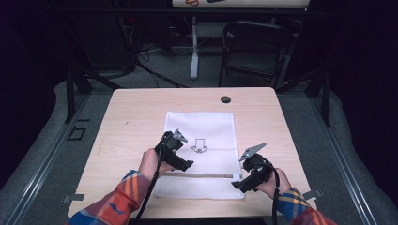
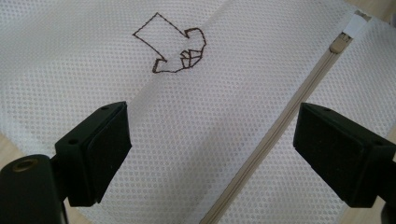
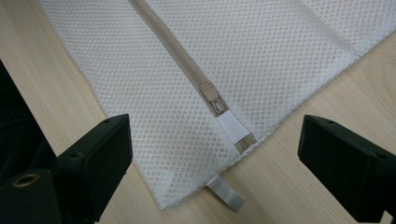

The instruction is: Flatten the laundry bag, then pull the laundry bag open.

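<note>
white mesh cloth bag (image 1: 202,140) on a smooth, matt wood table (image 1: 136,117).

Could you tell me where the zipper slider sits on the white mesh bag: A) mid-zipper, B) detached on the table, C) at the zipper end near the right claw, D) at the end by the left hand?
C: the zipper slider sits at the zipper end of the white mesh bag, just ahead of the open right claw.

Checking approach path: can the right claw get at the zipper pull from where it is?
Probably yes. The right claw hangs open just above the zipper pull, with only flat mesh bag around it.
</note>
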A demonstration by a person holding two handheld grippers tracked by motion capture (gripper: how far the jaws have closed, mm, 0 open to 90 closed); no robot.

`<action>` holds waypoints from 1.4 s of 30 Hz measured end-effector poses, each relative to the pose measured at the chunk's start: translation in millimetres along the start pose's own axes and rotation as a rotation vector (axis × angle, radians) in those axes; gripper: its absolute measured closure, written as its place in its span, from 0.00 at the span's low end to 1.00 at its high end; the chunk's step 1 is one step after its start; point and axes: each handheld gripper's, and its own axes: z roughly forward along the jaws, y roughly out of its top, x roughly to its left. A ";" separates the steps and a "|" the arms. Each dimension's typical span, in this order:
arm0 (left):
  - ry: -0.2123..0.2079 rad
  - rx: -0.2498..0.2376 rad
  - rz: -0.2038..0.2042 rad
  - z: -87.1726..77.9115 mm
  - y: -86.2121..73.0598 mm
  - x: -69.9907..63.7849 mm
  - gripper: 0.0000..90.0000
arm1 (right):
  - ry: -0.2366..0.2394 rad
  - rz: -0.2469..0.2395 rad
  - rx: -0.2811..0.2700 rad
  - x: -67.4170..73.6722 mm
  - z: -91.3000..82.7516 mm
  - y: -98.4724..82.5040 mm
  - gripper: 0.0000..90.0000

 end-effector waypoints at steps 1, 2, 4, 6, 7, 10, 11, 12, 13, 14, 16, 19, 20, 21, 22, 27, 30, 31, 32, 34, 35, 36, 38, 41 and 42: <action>-0.002 0.003 -0.004 0.3 -1.0 -0.9 0.12 | -0.005 0.001 0.004 -0.4 0.3 0.2 0.11; -0.004 0.004 0.002 0.6 -1.4 -0.9 0.11 | -0.005 0.005 0.009 -0.5 0.6 0.4 0.11; -0.005 0.005 0.001 1.1 -1.9 -1.8 0.11 | -0.012 0.006 0.018 -1.0 1.5 0.2 0.11; -0.014 0.005 0.005 1.8 -2.0 -3.0 0.10 | -0.015 0.016 0.020 -1.7 1.7 -1.1 0.11; -0.015 0.005 0.006 2.3 -2.0 -4.1 0.10 | -0.022 0.020 0.020 -2.3 1.6 -1.7 0.11; -0.026 0.013 0.015 4.7 -2.1 -7.7 0.10 | -0.031 0.022 0.024 -4.3 1.6 -2.0 0.12; -0.039 0.018 0.016 5.7 -2.0 -8.0 0.10 | -0.040 0.021 0.024 -5.5 2.2 -2.0 0.12; -0.064 0.008 0.001 6.5 -2.1 -7.6 0.10 | -0.041 0.030 0.018 -6.1 3.0 -2.5 0.12; -0.079 0.001 -0.004 7.0 -2.1 -7.1 0.10 | -0.043 0.027 0.021 -8.2 3.4 -3.3 0.11; -0.078 0.001 0.003 7.8 -1.7 -8.2 0.11 | -0.043 0.038 0.024 -9.3 3.4 -3.8 0.11; -0.087 -0.007 0.015 8.9 -1.1 -10.8 0.11 | -0.043 0.047 0.025 -12.0 3.7 -5.0 0.11; -0.104 -0.023 0.036 12.8 1.0 -16.6 0.11 | -0.041 0.056 0.024 -13.6 4.5 -5.7 0.15; -0.105 -0.020 0.038 14.9 1.9 -18.6 0.11 | -0.040 0.054 0.021 -13.6 4.5 -5.7 0.17; -0.107 -0.014 0.035 17.6 2.9 -21.0 0.11 | -0.039 0.048 0.023 -13.6 4.8 -5.4 0.18; -0.108 -0.003 0.049 19.3 3.6 -21.8 0.12 | -0.045 0.046 0.025 -13.0 5.3 -4.9 0.19; -0.131 0.002 0.072 30.9 8.7 -31.8 0.14 | -0.038 0.036 0.028 -12.1 9.7 -3.4 0.34; -0.139 -0.013 0.081 35.8 12.2 -36.4 0.17 | -0.026 0.040 0.025 -12.5 12.8 -2.8 0.49; -0.142 -0.012 0.089 37.3 13.6 -37.5 0.17 | -0.030 0.034 0.029 -13.1 13.7 -2.7 0.55; -0.144 -0.013 0.090 38.5 14.9 -38.7 0.17 | -0.031 0.036 0.037 -13.1 14.7 -2.3 0.59; -0.149 -0.018 0.101 40.3 17.6 -40.0 0.17 | -0.023 0.022 0.044 -15.0 16.6 -1.9 0.69; -0.151 -0.020 0.099 41.0 18.4 -40.6 0.17 | -0.026 0.027 0.044 -15.7 17.9 -1.7 0.74; -0.157 -0.028 0.105 42.4 19.9 -41.9 0.18 | -0.026 0.029 0.040 -16.3 19.2 -1.7 0.77; -0.163 -0.030 0.115 44.2 21.9 -43.6 0.19 | -0.022 0.031 0.042 -16.7 21.4 -1.0 0.85; -0.175 -0.038 0.134 48.3 25.1 -47.3 0.22 | -0.024 0.032 0.037 -16.1 23.7 -0.1 0.93; -0.173 -0.035 0.137 49.3 26.1 -48.3 0.22 | -0.029 0.023 0.049 -16.0 23.9 0.7 0.95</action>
